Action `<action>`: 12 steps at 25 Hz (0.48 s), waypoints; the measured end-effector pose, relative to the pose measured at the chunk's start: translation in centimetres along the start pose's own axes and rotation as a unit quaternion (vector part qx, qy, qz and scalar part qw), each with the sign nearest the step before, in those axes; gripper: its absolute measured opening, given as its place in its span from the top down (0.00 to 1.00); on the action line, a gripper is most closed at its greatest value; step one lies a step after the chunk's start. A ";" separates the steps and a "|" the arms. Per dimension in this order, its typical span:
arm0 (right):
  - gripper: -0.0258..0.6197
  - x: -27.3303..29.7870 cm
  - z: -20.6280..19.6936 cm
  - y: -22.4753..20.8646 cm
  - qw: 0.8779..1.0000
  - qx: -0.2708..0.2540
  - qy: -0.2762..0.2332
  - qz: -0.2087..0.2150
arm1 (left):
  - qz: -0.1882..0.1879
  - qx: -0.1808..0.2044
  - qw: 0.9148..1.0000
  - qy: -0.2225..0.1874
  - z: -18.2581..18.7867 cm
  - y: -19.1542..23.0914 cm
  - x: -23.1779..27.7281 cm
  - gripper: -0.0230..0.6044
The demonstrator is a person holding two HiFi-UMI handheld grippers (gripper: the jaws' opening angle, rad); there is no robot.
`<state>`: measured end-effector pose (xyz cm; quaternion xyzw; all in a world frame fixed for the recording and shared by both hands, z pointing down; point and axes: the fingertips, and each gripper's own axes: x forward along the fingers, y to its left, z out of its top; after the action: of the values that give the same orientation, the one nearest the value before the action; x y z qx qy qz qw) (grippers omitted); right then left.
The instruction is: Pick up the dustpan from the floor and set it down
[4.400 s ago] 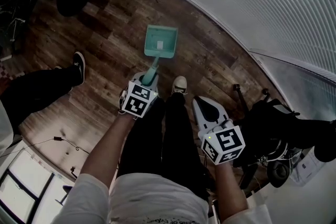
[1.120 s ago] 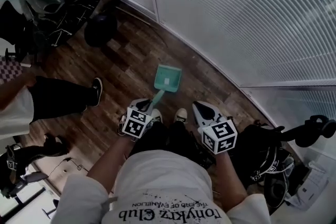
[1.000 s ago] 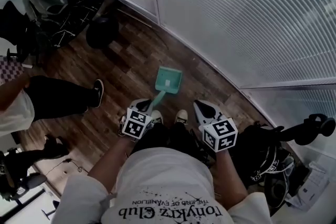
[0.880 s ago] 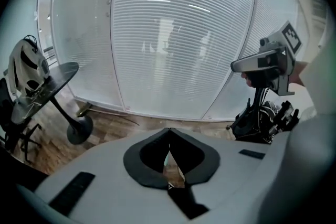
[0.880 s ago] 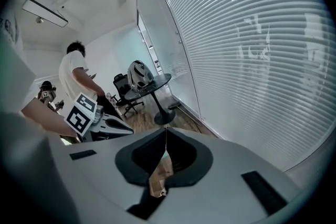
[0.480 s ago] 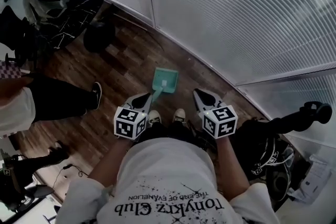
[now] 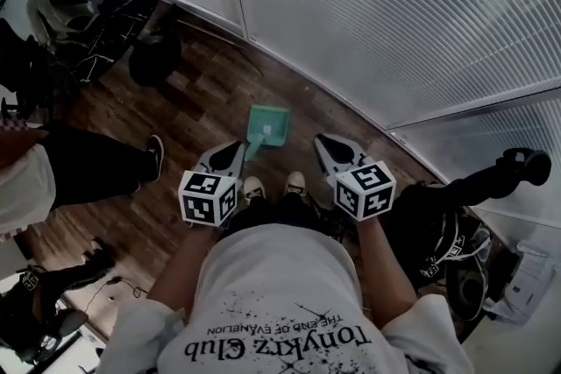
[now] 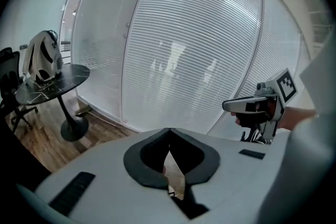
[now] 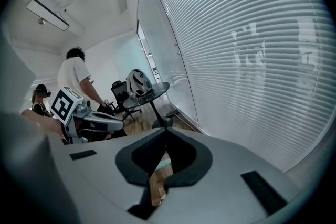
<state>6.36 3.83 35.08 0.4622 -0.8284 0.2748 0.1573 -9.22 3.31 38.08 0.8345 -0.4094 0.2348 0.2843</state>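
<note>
The teal dustpan [image 7: 266,123] lies flat on the wooden floor near the glass wall, its handle [image 7: 252,148] pointing back toward my shoes. My left gripper [image 7: 235,148] hangs above the handle's end, shut, with nothing between its jaws. In the left gripper view, my left gripper [image 8: 169,130] shows only floor through the slit behind its tips. My right gripper [image 7: 321,139] hovers right of the dustpan, also shut and empty. In the right gripper view, a sliver of the teal dustpan [image 9: 161,164] shows on the floor below my right gripper [image 9: 167,131].
A slatted glass wall [image 7: 394,13] curves behind the dustpan. A round black table [image 7: 105,0] with a helmet stands at the far left. Another person's legs [image 7: 88,166] are on the left. Dark bags and gear [image 7: 456,215] sit at the right. My shoes [image 7: 296,182] stand just behind the dustpan.
Both grippers have risen toward the camera, the left one more. The left gripper has come up off the dustpan's handle. The dustpan stays on the floor.
</note>
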 end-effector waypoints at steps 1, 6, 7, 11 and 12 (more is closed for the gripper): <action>0.92 0.0 -0.3 0.0 1.000 0.001 0.003 0.000 | 0.001 -0.001 1.000 -0.001 -0.1 0.0 -0.1 0.93; 0.92 0.2 -1.2 0.6 1.000 0.000 0.013 0.001 | 0.002 -0.001 1.000 0.000 -0.7 0.3 -0.6 0.93; 0.92 0.3 -1.4 0.7 1.000 0.000 0.013 0.003 | 0.003 -0.001 1.000 0.000 -0.9 0.4 -0.7 0.93; 0.92 0.3 -1.5 1.2 1.000 -0.006 0.015 0.008 | 0.002 -0.003 1.000 0.001 -1.2 0.3 -1.0 0.93; 0.92 0.3 -1.5 1.2 1.000 -0.007 0.015 0.008 | 0.003 -0.002 1.000 0.001 -1.3 0.3 -1.0 0.93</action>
<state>5.18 5.10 36.07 0.4502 -0.8313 0.2774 0.1710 -10.22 4.60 38.44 0.8329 -0.4118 0.2353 0.2853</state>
